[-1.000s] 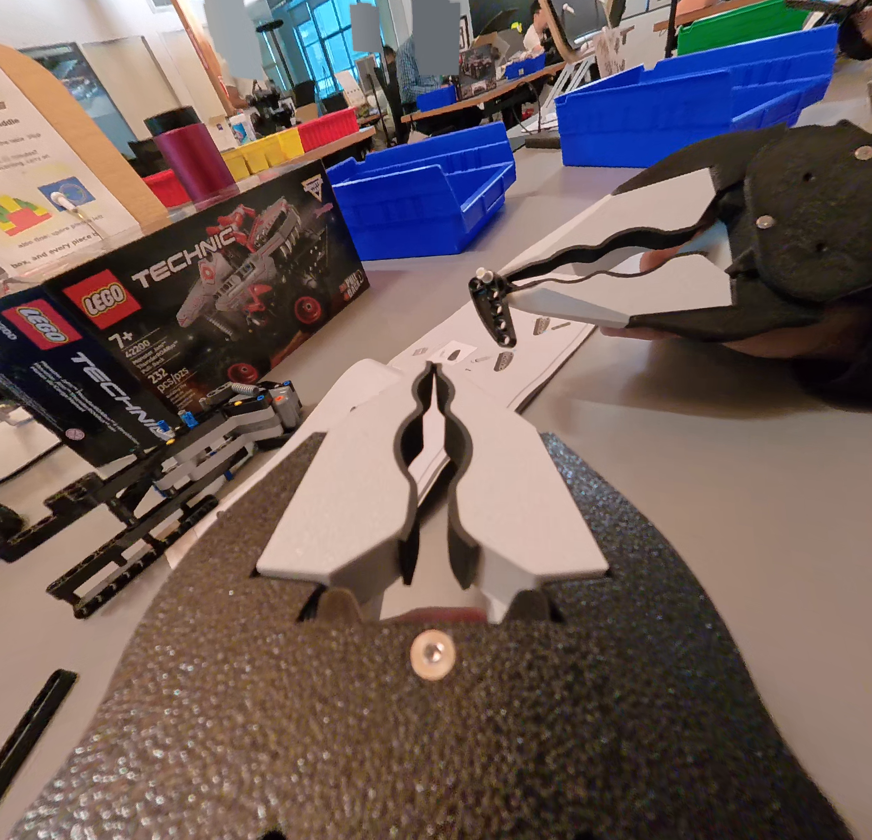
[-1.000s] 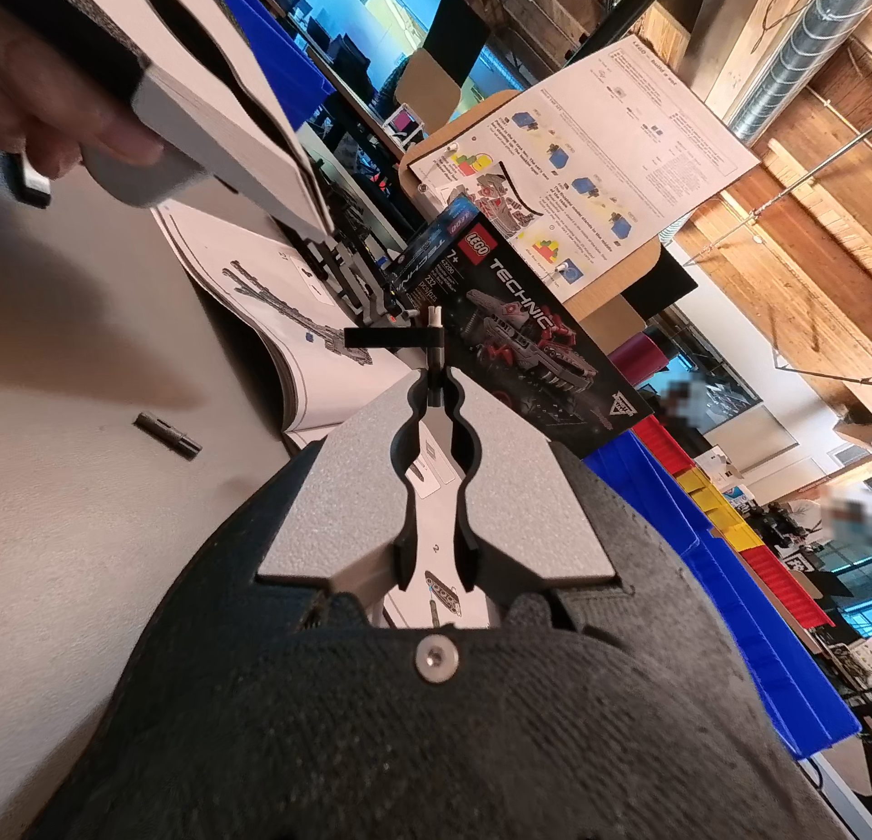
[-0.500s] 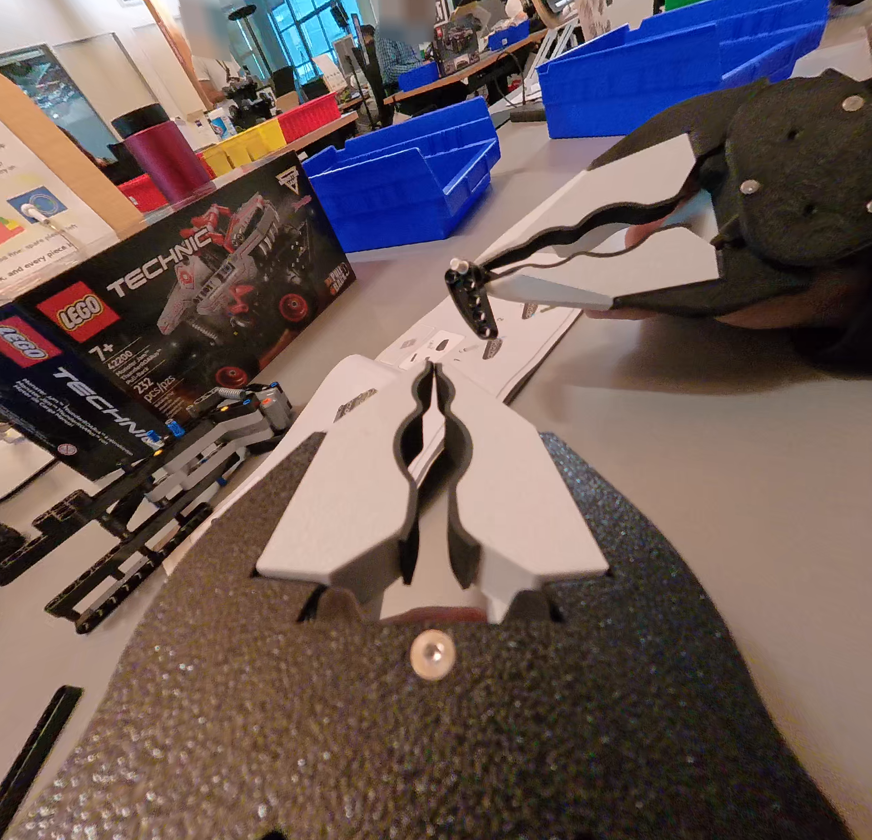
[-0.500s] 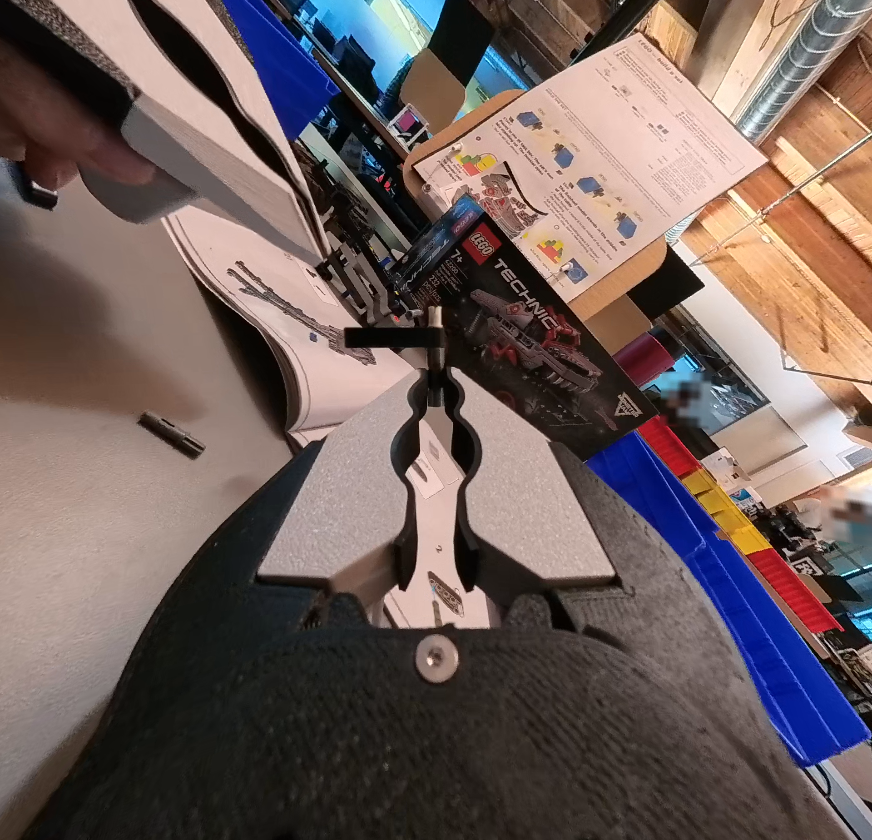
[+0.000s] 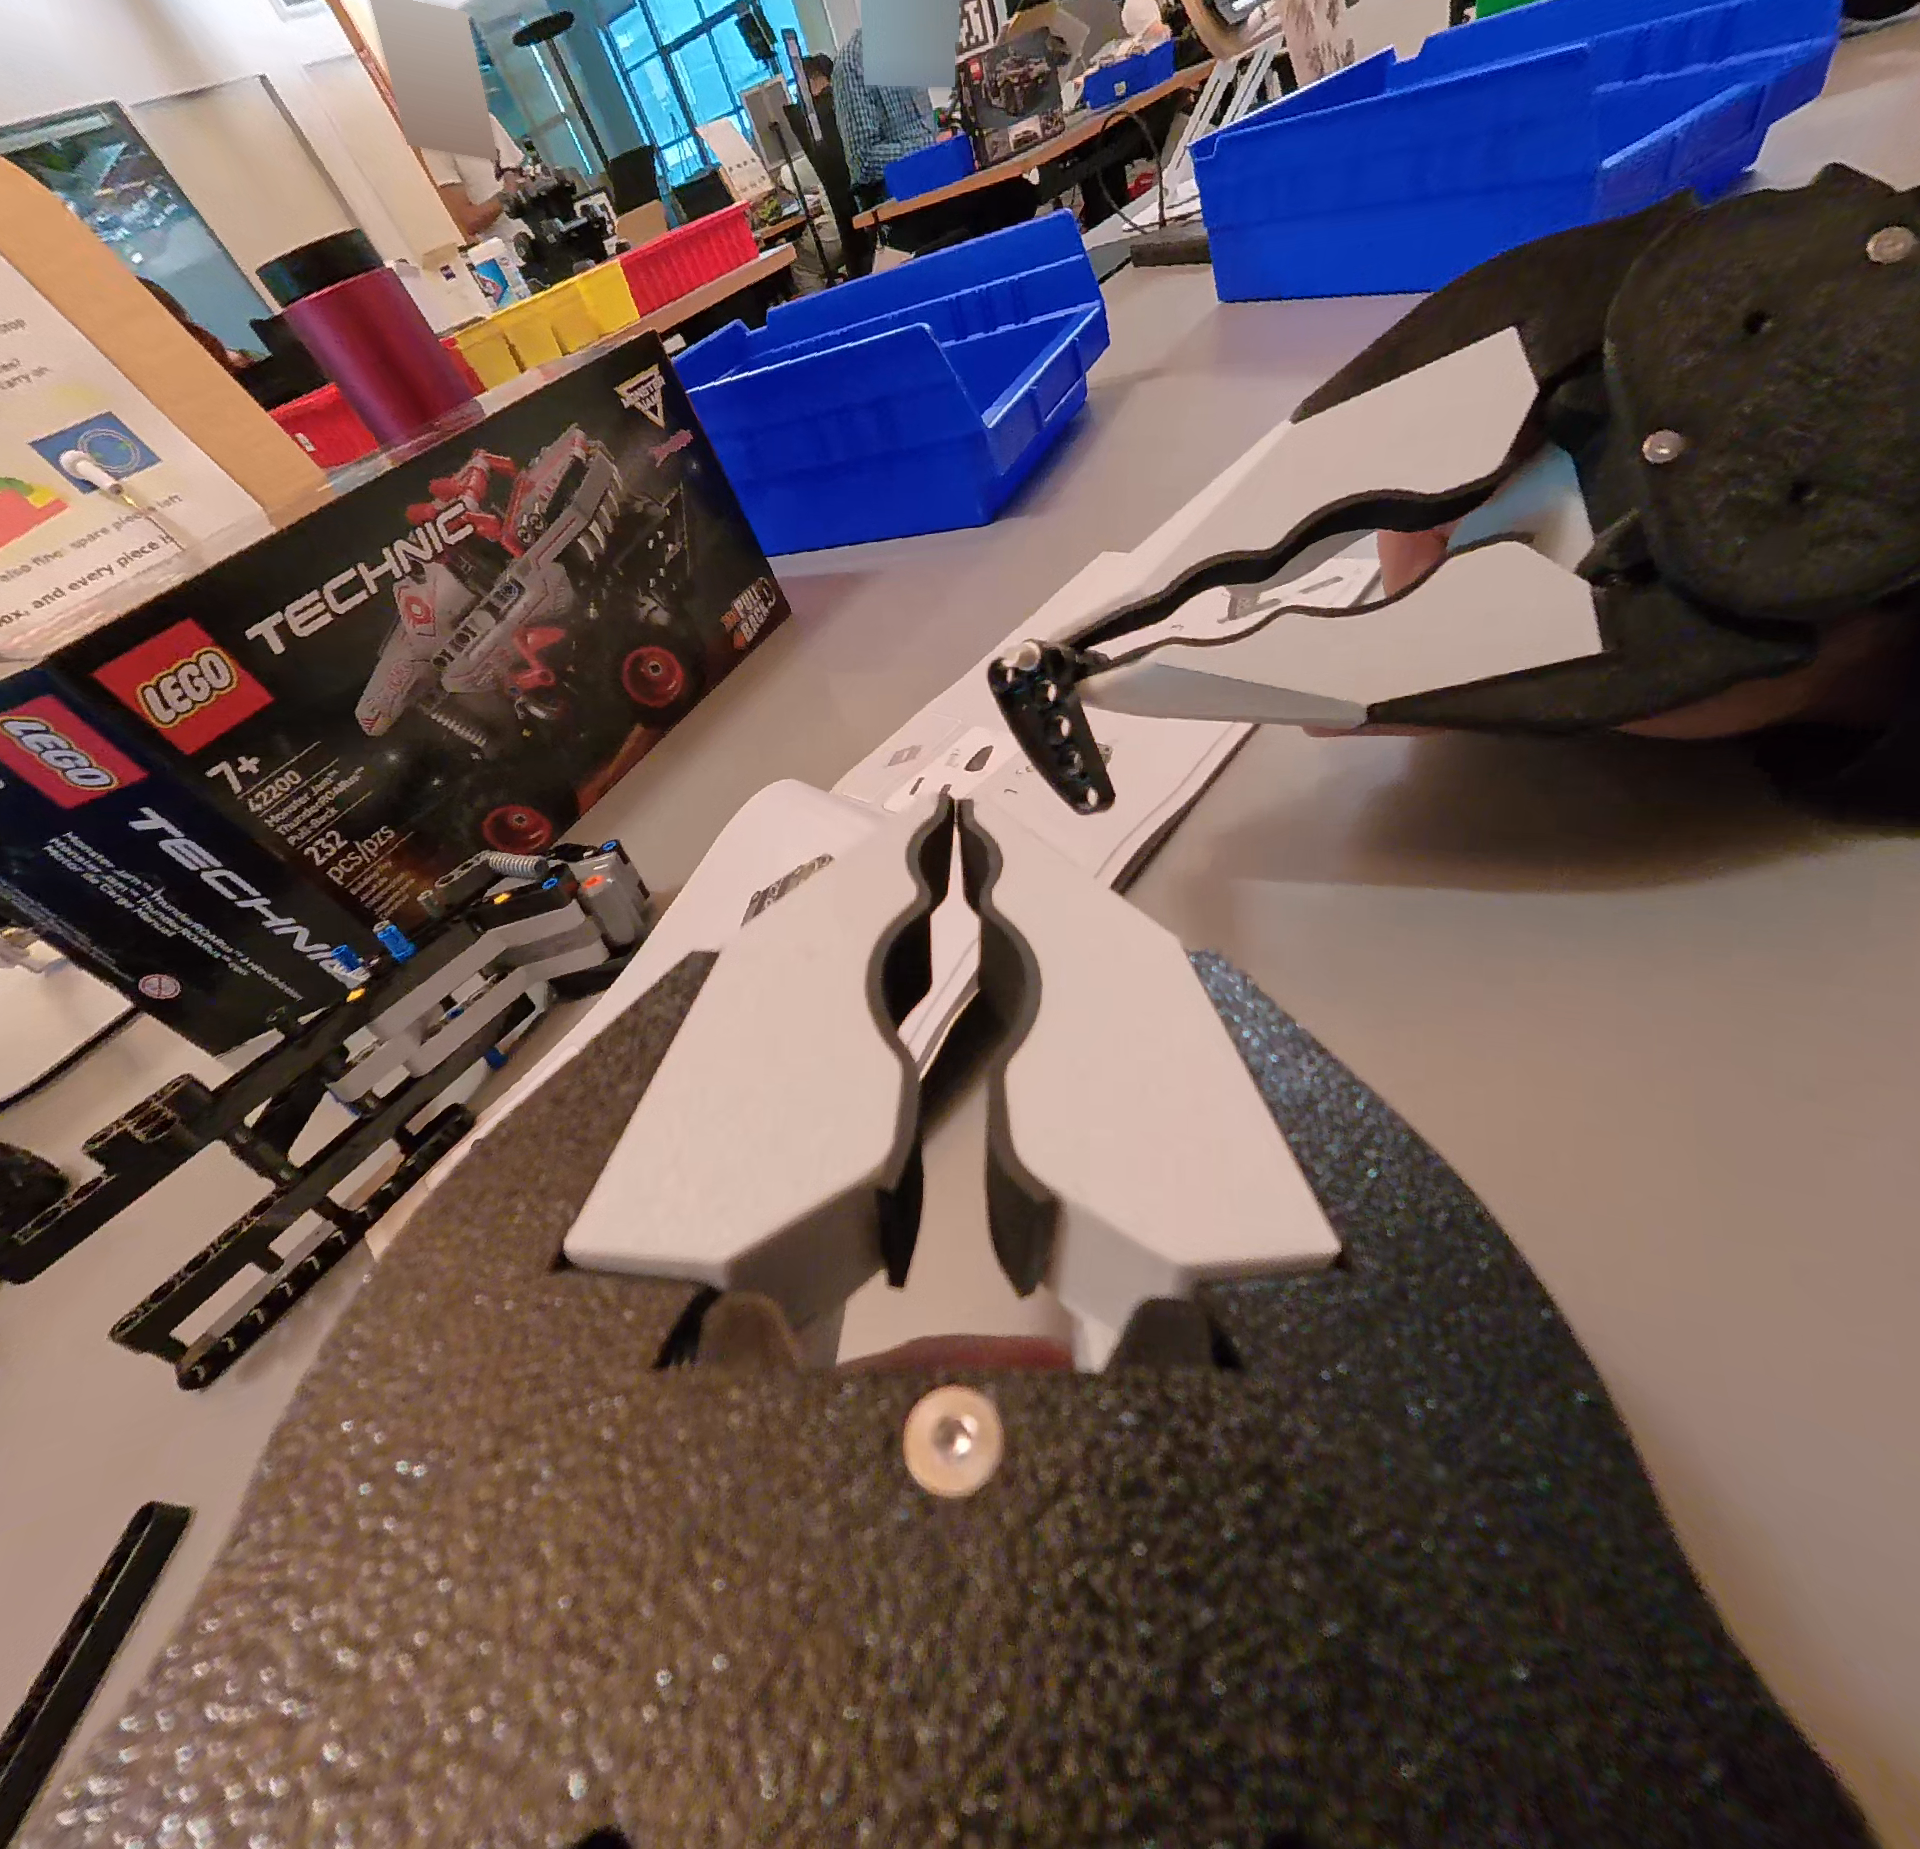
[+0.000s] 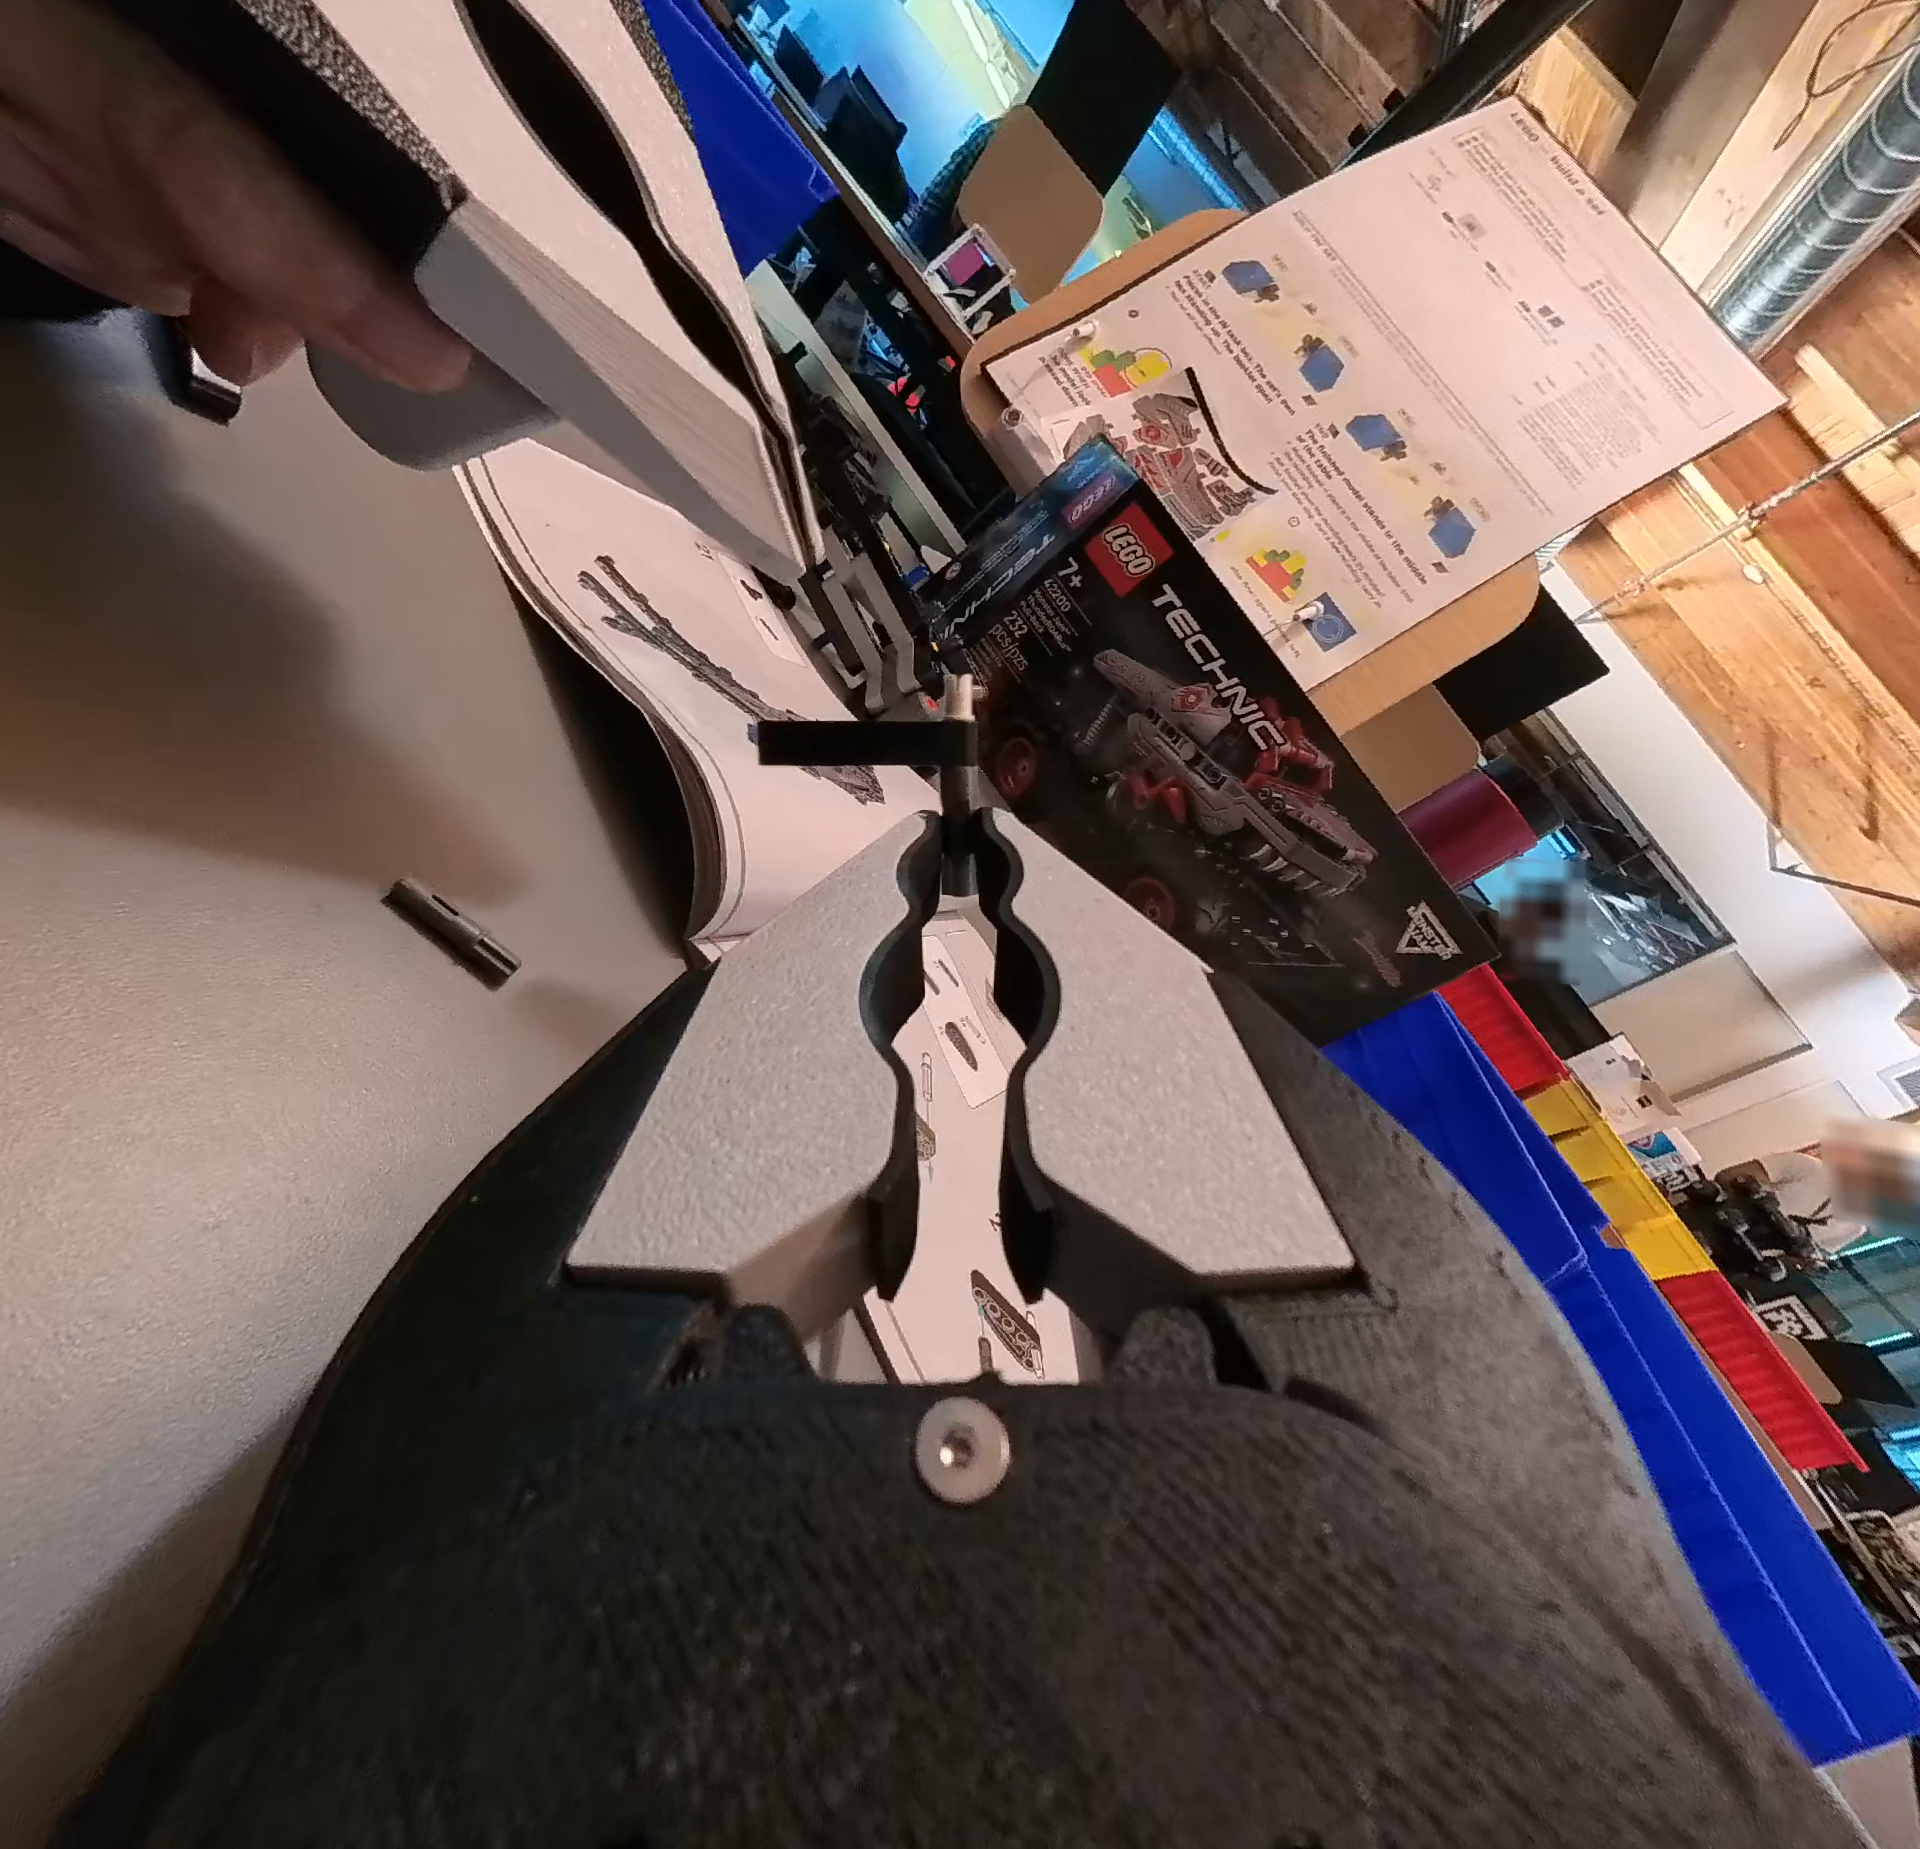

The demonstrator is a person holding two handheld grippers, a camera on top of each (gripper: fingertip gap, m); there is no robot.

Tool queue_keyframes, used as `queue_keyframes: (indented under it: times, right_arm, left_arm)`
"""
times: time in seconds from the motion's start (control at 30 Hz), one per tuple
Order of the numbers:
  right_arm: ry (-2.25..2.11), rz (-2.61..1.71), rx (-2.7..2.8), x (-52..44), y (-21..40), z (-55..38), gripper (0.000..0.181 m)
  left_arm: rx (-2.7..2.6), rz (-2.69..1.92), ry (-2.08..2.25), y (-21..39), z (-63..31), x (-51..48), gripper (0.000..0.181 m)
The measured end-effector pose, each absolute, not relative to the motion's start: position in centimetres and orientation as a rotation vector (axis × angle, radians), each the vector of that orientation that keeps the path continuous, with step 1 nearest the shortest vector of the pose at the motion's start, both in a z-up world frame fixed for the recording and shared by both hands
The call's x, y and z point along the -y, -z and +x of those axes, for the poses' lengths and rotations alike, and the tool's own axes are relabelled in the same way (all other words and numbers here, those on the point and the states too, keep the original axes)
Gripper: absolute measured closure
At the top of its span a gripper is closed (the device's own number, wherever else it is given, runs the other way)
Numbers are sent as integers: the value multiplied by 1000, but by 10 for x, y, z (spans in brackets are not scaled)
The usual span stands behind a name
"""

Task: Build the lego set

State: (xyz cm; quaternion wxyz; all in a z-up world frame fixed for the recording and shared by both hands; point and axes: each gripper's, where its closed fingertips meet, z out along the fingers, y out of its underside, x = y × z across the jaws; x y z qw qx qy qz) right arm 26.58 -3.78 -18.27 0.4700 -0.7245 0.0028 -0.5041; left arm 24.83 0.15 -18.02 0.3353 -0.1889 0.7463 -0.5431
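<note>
My right gripper (image 6: 956, 849) is shut on a grey pin (image 6: 961, 703) that sits in one end of a black beam with holes (image 6: 847, 743). It holds the beam in the air over the open instruction booklet (image 6: 613, 646). In the left wrist view the right gripper (image 5: 1081, 661) and the beam (image 5: 1055, 734) hang just beyond my left gripper (image 5: 956, 823), which is shut and empty. The partly built black and grey chassis (image 5: 343, 1061) lies on the table to the left gripper's left. The left gripper (image 6: 779, 532) shows at the upper left of the right wrist view.
Two set boxes (image 5: 416, 656) stand behind the chassis. Blue bins (image 5: 914, 417) stand farther back on the grey table (image 5: 1507, 1072). A small dark pin (image 6: 452, 919) lies loose beside the booklet. A black strip (image 5: 83, 1674) lies at the near left. The left gripper's tips are roughly 5 cm from the right gripper's.
The right gripper with the beam has come a little lower and closer to my left gripper's tips. Both grippers stay shut.
</note>
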Motion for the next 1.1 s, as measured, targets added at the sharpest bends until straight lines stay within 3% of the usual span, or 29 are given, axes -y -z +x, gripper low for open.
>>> queue_keyframes:
  times: [0.4,0.6,0.77,1.1]
  right_arm:
    - [1225,-1779,-15,40,183,267,178]
    - [1000,-1993,37,46,209,252,178]
    - [633,-2224,-41,59,245,231,178]
    - [617,-2310,-47,58,253,229,178]
  left_arm:
    - [-2129,-386,1490,191,231,12,181]
    - [-2613,-516,1458,232,200,18,151]
    - [-2676,-447,1304,247,195,16,152]
    - [-2687,-499,1186,258,203,11,157]
